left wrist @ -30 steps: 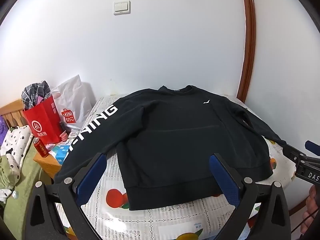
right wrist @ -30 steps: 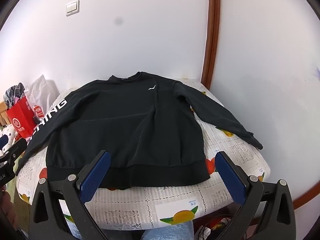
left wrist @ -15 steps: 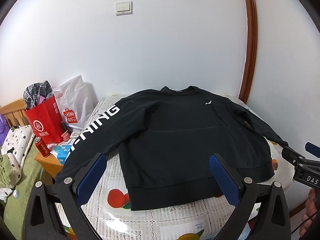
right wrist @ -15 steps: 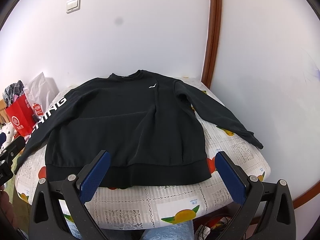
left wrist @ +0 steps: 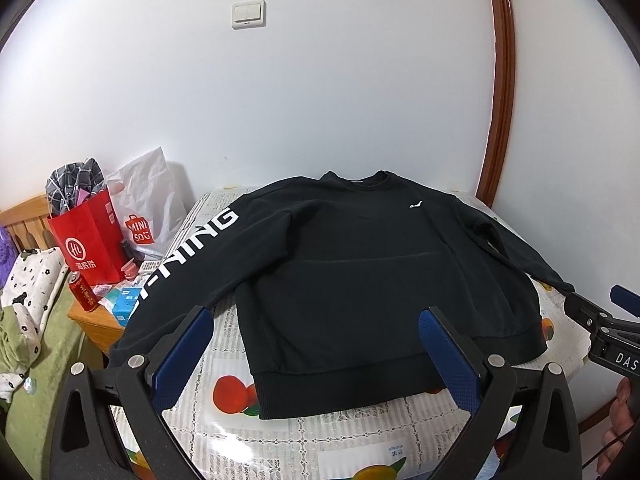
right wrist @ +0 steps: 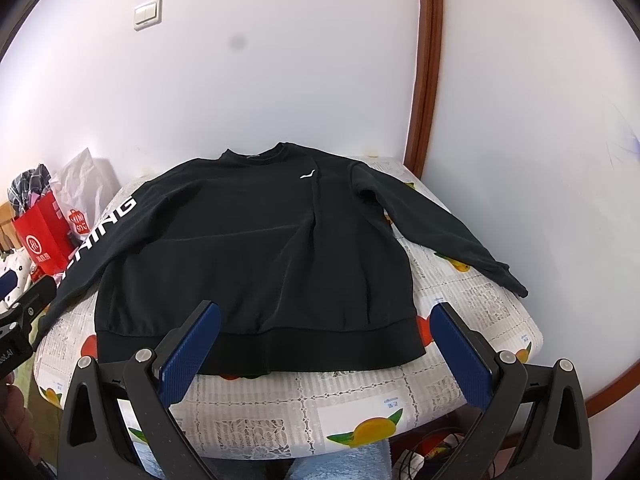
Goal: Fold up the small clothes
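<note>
A black sweatshirt (left wrist: 360, 280) lies flat, front up, on a round table with a fruit-print cloth (left wrist: 224, 396); it also shows in the right wrist view (right wrist: 256, 256). Both sleeves spread out; the left one carries white lettering (left wrist: 192, 248) and hangs over the table's edge. My left gripper (left wrist: 316, 356) is open and empty, held above the hem at the near left. My right gripper (right wrist: 324, 352) is open and empty, above the hem at the near edge. The right gripper also shows at the right edge of the left wrist view (left wrist: 600, 320).
A red paper bag (left wrist: 86, 240) and a white plastic bag (left wrist: 148, 208) stand on a low wooden stand (left wrist: 96, 328) left of the table, with a red can (left wrist: 82, 292) and small boxes. White walls stand close behind and right. A bed (left wrist: 24, 320) lies far left.
Both grippers have drawn back and risen slightly, so the sweatshirt sits a little lower in both views. The sweatshirt has not moved. Both stay open.
</note>
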`<action>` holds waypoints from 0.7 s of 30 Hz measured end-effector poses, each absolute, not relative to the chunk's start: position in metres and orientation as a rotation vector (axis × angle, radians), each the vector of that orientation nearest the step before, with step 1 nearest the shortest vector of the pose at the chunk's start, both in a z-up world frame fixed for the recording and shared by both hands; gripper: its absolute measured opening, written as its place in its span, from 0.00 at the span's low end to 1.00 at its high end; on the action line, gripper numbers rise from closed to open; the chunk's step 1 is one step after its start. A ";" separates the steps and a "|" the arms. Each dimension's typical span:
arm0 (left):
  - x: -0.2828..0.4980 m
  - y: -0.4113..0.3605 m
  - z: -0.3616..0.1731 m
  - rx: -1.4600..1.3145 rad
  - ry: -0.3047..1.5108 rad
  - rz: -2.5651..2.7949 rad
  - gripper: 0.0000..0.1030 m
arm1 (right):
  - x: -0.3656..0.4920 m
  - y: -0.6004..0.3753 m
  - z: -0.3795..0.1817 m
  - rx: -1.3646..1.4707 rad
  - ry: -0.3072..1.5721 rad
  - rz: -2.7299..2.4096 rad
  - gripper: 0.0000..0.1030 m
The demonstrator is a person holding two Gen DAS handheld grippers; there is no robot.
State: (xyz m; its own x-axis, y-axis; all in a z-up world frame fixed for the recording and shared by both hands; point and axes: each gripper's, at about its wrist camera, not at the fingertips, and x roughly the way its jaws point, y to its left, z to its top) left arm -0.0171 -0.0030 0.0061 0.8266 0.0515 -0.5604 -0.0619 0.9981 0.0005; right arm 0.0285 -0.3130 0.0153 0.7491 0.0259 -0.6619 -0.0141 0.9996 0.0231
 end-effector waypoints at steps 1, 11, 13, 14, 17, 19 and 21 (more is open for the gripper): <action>-0.017 -0.003 0.006 -0.019 0.596 0.058 1.00 | 0.028 -0.313 0.016 0.017 0.723 0.022 1.00; -0.017 -0.004 0.007 -0.027 0.597 0.055 1.00 | 0.027 -0.313 0.018 0.022 0.721 0.020 1.00; -0.017 -0.003 0.007 -0.030 0.598 0.059 1.00 | 0.027 -0.313 0.018 0.022 0.720 0.019 1.00; -0.017 -0.004 0.007 -0.030 0.597 0.062 1.00 | 0.027 -0.313 0.018 0.022 0.720 0.019 1.00; -0.017 -0.003 0.007 -0.030 0.597 0.062 1.00 | 0.027 -0.313 0.018 0.021 0.722 0.017 1.00; -0.018 -0.002 0.008 -0.031 0.593 0.064 1.00 | 0.026 -0.313 0.018 0.019 0.721 0.012 1.00; -0.019 -0.001 0.009 -0.031 0.588 0.063 1.00 | 0.026 -0.314 0.018 0.019 0.721 0.009 1.00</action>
State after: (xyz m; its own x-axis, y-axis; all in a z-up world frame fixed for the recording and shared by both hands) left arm -0.0187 -0.0012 0.0087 0.8303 0.0506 -0.5550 -0.0685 0.9976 -0.0116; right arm 0.0262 -0.3139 0.0179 0.7514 0.0147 -0.6597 -0.0018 0.9998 0.0202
